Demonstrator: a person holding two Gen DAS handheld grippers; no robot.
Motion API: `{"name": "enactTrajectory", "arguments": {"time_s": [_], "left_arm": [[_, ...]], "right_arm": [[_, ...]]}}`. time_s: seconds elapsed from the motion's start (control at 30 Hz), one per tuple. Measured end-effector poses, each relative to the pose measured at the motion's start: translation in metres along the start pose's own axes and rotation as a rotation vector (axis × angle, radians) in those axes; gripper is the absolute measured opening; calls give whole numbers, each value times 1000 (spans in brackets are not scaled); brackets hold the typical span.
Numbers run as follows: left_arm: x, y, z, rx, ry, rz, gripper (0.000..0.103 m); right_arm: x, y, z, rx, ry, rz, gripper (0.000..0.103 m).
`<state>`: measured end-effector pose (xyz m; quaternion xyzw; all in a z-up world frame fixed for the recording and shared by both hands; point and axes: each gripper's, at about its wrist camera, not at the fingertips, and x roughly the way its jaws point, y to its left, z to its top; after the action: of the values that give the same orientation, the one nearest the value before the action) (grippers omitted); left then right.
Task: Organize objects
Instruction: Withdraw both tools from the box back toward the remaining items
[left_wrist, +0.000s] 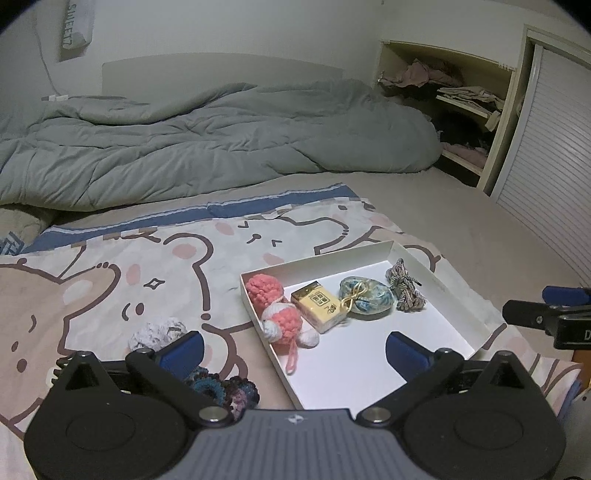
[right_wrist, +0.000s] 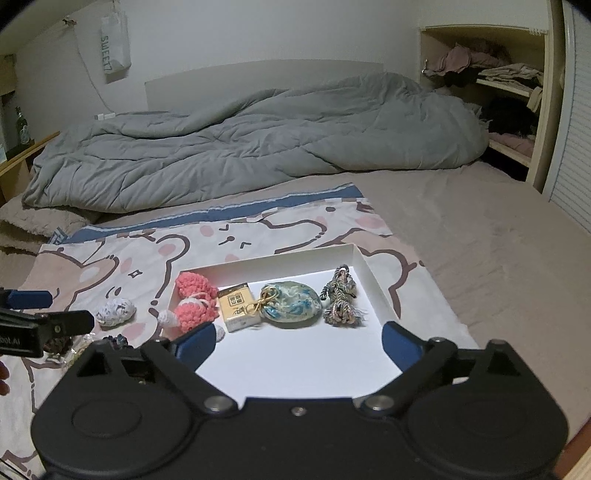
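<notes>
A shallow white box lies on a bear-print cloth on the bed. In it lie a pink crochet toy, a yellow packet, a blue-green pouch and a braided cord. Left of the box lie a white crochet ball and dark crochet pieces. My left gripper is open and empty over the box's near left corner. My right gripper is open and empty above the box's bare near part.
A grey duvet is bunched across the back of the bed. Open shelves with clothes and a slatted door stand at the right. A bag hangs on the wall.
</notes>
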<state>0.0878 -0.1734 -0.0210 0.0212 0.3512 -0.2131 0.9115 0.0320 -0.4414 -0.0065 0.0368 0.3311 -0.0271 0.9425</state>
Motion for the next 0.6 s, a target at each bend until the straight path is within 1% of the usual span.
{"name": "enactTrajectory", "arguments": {"time_s": [0.13, 0.4, 0.6], "left_arm": [[-5, 4, -2, -4, -14, 4, 103], [-16, 15, -6, -4, -28, 30, 103], [-25, 38, -7, -23, -42, 72, 103]], "right_arm": [[-4, 2, -2, -2, -9, -4, 103], [0, 7, -4, -3, -12, -16, 103], [10, 19, -4, -11, -7, 8, 103]]}}
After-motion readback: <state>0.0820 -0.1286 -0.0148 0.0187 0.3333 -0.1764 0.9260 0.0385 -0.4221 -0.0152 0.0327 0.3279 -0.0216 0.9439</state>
